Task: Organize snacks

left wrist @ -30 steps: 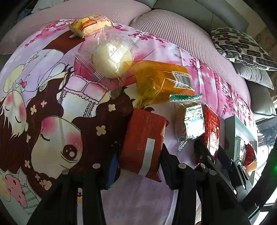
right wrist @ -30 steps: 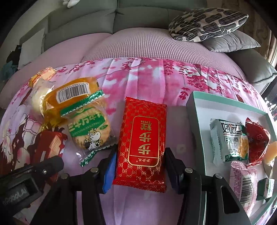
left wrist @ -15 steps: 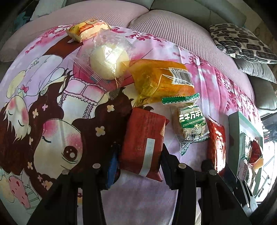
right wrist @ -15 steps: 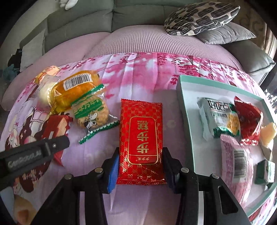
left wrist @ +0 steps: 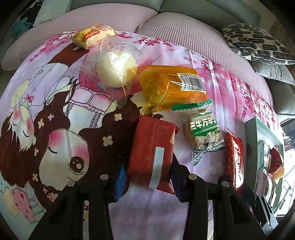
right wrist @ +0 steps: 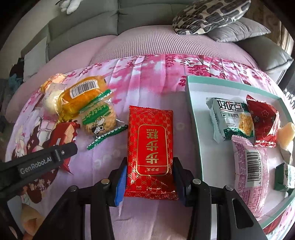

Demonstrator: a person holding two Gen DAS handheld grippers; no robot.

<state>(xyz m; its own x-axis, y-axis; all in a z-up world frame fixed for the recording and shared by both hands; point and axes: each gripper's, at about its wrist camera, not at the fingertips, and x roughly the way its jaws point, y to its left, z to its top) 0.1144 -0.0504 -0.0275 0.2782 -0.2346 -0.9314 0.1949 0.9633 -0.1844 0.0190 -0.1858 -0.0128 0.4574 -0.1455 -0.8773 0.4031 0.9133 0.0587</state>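
Right gripper: jaws lately closing, now clamped on a glossy red gold-patterned flat packet lying on the pink printed cloth beside the teal-rimmed white tray; long axis runs away from the jaws; best lifted level, cleared over the rim; left gripper: pinching a dark red foil packet.

You're in a home living room: a grey sofa with a patterned cushion behind, its seat draped in a pink cartoon-print sheet strewn with snack packets.
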